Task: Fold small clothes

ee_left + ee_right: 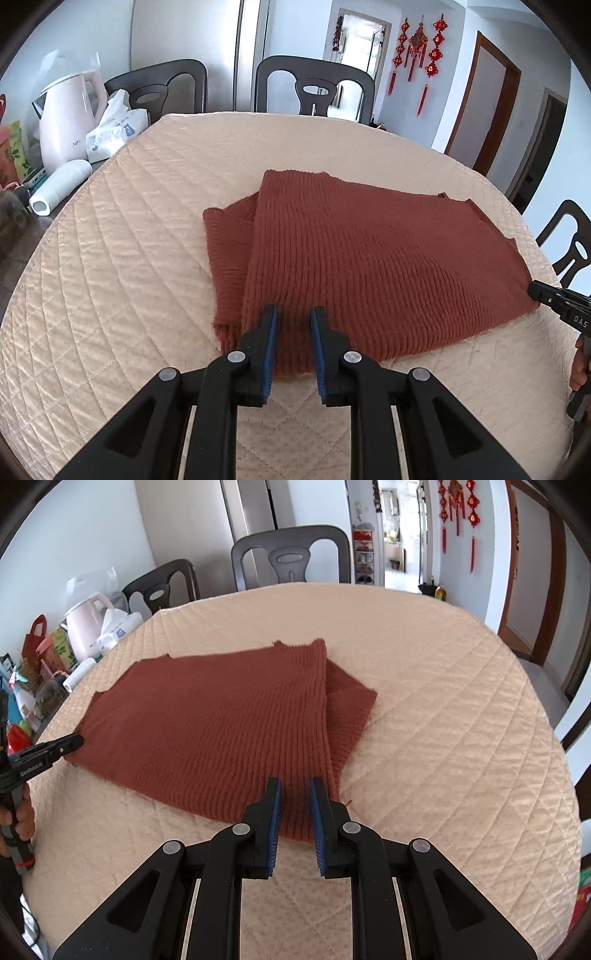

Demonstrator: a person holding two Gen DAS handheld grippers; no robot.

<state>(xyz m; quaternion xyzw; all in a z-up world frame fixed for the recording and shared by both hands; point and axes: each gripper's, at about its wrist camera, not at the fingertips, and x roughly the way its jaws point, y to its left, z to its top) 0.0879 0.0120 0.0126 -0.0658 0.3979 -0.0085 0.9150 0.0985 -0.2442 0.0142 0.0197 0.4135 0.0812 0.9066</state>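
- Left claw (293,314): jaws narrowly parted over the near-left corner of the knit (369,266), fabric between the pads; a pinch looks likely, but true pad contact can't be confirmed.
- Knit: rust-red, lying flat on the quilted desk (129,258), long axis running claw to claw, sleeve tucked under at each end.
- Right claw (295,788): same narrow gap, over the near-right corner.
- Views: the left wrist shows the left sleeve fold; the right wrist shows the right sleeve fold and the hand (20,819) gripping the left tool.
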